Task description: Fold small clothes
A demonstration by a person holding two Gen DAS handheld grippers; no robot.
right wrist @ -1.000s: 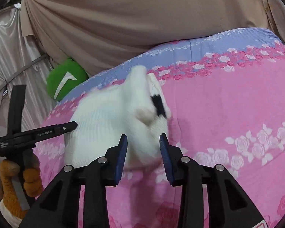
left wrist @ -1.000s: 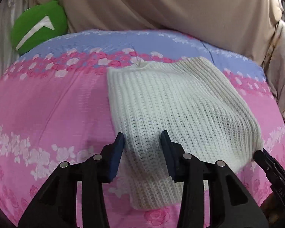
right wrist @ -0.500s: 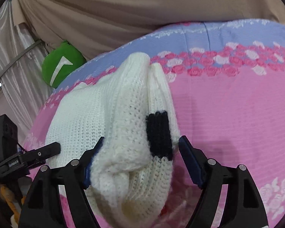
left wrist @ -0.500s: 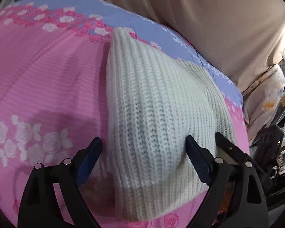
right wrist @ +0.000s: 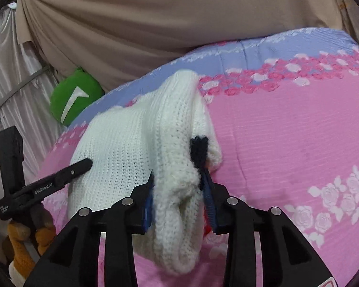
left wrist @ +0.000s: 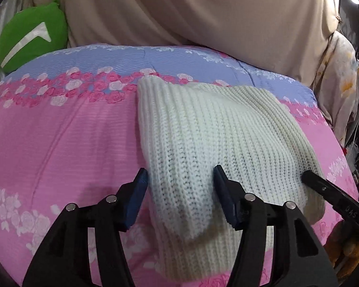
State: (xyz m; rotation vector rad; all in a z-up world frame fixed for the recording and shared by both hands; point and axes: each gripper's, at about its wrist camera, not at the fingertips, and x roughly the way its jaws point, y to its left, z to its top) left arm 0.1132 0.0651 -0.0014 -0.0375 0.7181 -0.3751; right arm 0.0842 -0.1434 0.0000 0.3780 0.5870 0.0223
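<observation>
My closing right gripper pinches the white knitted sweater; my left gripper, closing too, apparently straddles it ungripped.

The right hand-held gripper, jaws closing, pinches the white knit sweater.

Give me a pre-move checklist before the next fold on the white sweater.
1. Right gripper on sweater: ok, jaws closing on a bunched edge, pads touching the knit.
2. Left gripper grip: not ok, jaws closing, knit between them, pads not yet pressing.
3. Sweater lying flat: not ok, right side is lifted and bunched.
4. Bedspread free beside the sweater: ok.
5. Green cushion clear of the sweater: ok, at the far edge.
6. Black patch: cannot tell what it is.
</observation>
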